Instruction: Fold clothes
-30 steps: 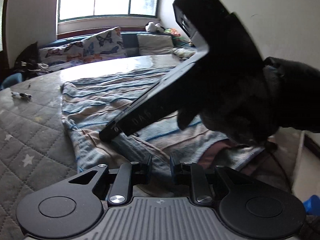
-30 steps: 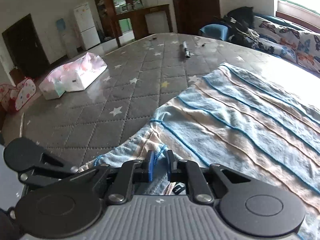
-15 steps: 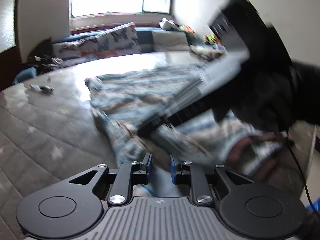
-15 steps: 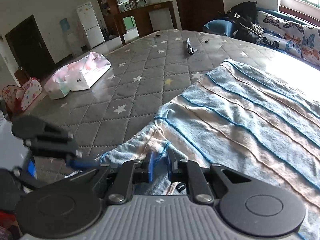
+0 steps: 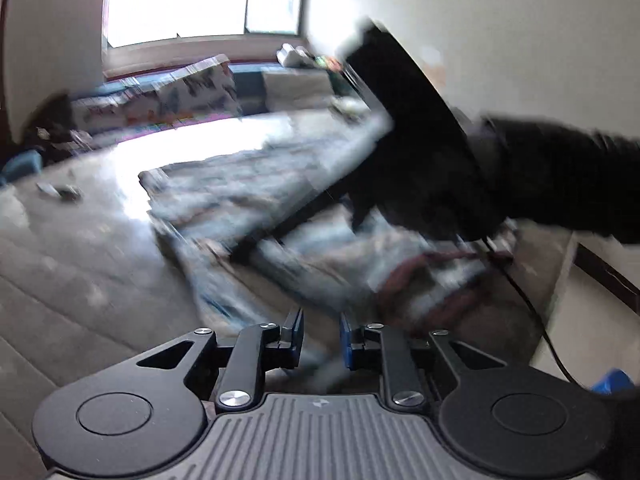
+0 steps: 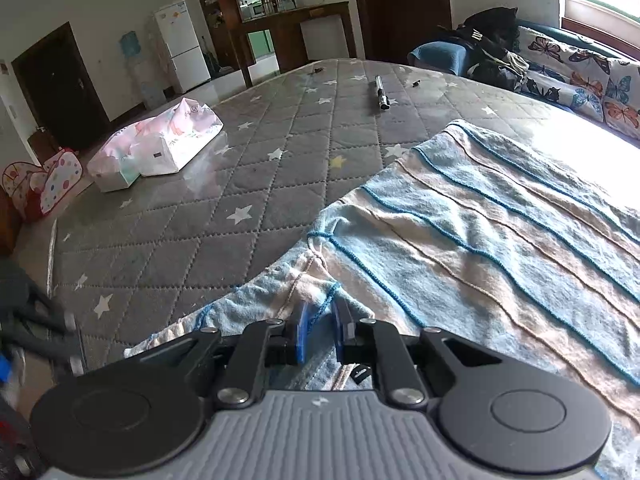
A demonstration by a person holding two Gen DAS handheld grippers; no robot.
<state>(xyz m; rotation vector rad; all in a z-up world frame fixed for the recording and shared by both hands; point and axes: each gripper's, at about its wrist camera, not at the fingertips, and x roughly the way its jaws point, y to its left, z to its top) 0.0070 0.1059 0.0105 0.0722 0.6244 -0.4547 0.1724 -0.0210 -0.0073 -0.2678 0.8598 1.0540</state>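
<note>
Blue-and-peach striped knit garment [image 6: 500, 216] spread on grey star-quilted mattress [image 6: 224, 200] | right gripper [image 6: 319, 330] pinched on its sleeve edge | left gripper [image 5: 320, 338] nipping blurred cloth | pink tissue pack [image 6: 160, 144] near, print unreadable | metal tube [image 6: 380, 94] beyond.

No text or label can be read.

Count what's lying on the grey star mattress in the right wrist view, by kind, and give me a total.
Striped garment: 1
Tissue packs: 2, side by side and touching
Silver and black stick-like tool: 1
Small dark bits near the far edge: 2, too small to identify
Total: 6
</note>
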